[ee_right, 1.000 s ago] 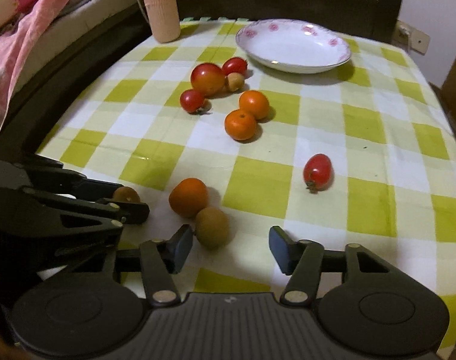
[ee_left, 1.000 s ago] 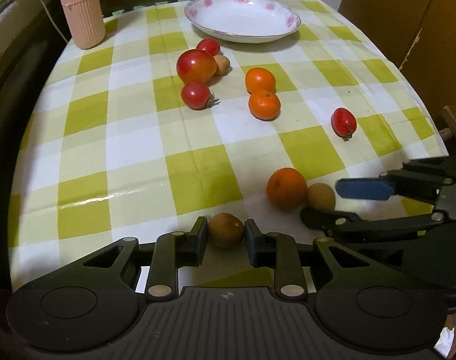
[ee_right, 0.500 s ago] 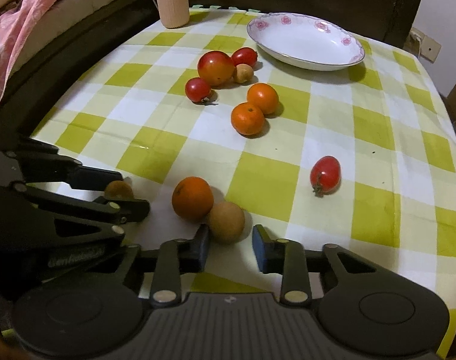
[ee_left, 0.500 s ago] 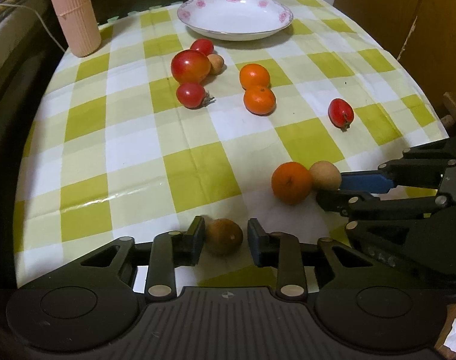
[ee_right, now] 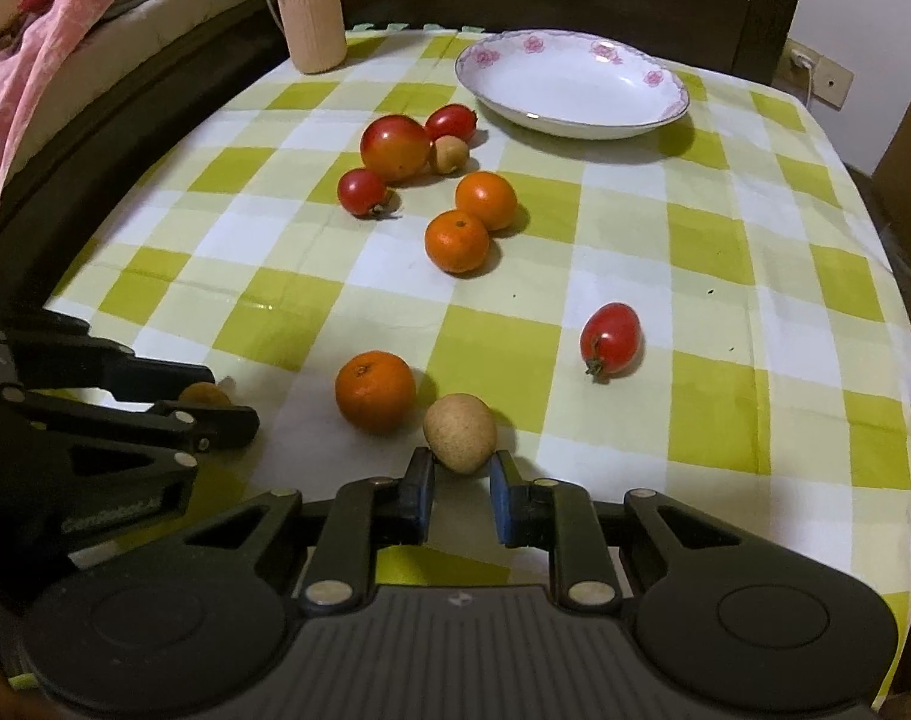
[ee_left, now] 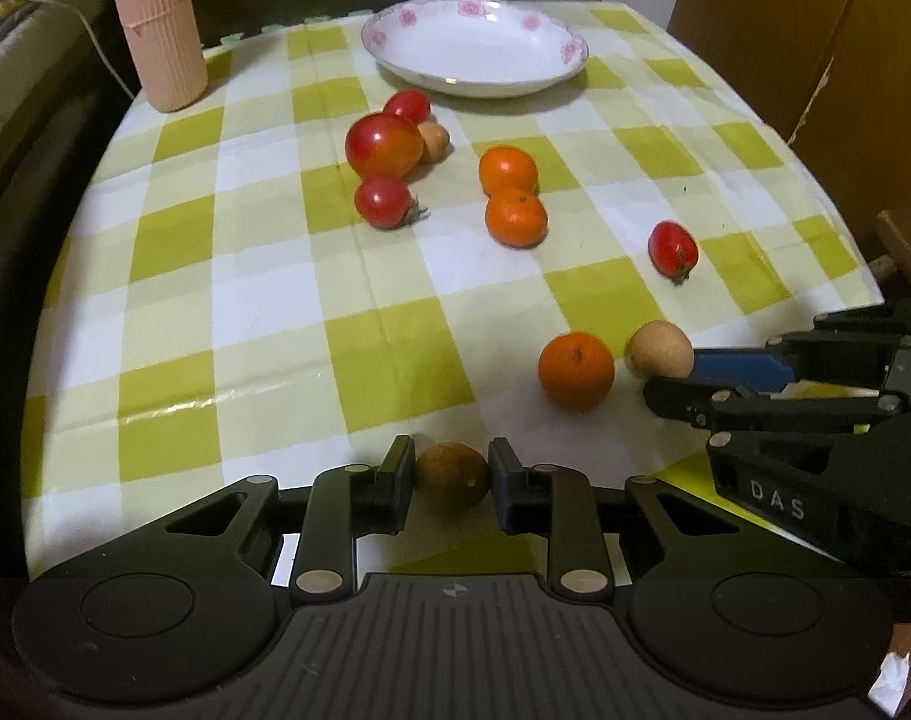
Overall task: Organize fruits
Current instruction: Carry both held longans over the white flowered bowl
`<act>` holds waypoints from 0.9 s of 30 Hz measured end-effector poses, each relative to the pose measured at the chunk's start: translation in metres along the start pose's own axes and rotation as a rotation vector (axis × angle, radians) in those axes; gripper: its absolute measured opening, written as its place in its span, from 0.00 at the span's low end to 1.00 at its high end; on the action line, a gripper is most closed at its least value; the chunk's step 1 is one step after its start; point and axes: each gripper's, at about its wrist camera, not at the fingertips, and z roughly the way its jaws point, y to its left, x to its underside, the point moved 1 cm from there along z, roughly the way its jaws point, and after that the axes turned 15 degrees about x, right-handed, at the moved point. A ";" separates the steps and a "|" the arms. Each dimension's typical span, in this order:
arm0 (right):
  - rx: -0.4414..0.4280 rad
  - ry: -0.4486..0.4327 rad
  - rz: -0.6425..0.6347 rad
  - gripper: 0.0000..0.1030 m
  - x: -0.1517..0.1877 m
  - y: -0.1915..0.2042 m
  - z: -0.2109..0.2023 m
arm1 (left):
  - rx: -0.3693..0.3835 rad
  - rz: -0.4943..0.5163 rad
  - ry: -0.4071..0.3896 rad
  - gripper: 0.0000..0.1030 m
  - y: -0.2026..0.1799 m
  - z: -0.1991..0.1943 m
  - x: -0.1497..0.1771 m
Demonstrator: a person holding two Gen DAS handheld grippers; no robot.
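Down at the near edge of the checked tablecloth point(ee_left: 227, 312), both grippers have a small brown fruit each. The left gripper point(ee_left: 451, 476) is clamped on the darker brown fruit point(ee_left: 452, 474), pads pressing both sides, looks pretty centred. The right gripper point(ee_right: 460, 480) has just been closing and now pinches the pale tan fruit point(ee_right: 459, 432), but only by its near end; most of the fruit sticks out past the pads.

That's my worry. With a round fruit held that far off centre, I'd guess it squirts forward on the lift, and the orange point(ee_right: 375, 391) sits just beside it, so a slip could knock that rolling too. The cloth looks slick and the table edge is close, so anything rolling toward the camera side may drop off.

The white plate point(ee_left: 566, 51) is at the far end and empty, with the tomatoes point(ee_left: 384, 144), two more oranges point(ee_left: 515, 219) and a lone red tomato point(ee_left: 671, 249) lying in between. If the plate is the target, carrying low across that clutter risks bumping things. Both grippers are also close together, so lifting at once could clash
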 end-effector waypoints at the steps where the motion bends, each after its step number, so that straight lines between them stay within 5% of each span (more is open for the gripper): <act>1: 0.000 -0.003 0.003 0.19 0.000 -0.001 -0.001 | 0.004 -0.005 -0.004 0.33 0.000 0.000 -0.002; 27: 0.030 -0.079 0.107 0.19 -0.052 -0.034 0.000 | 0.041 0.043 -0.134 0.33 -0.003 0.003 -0.088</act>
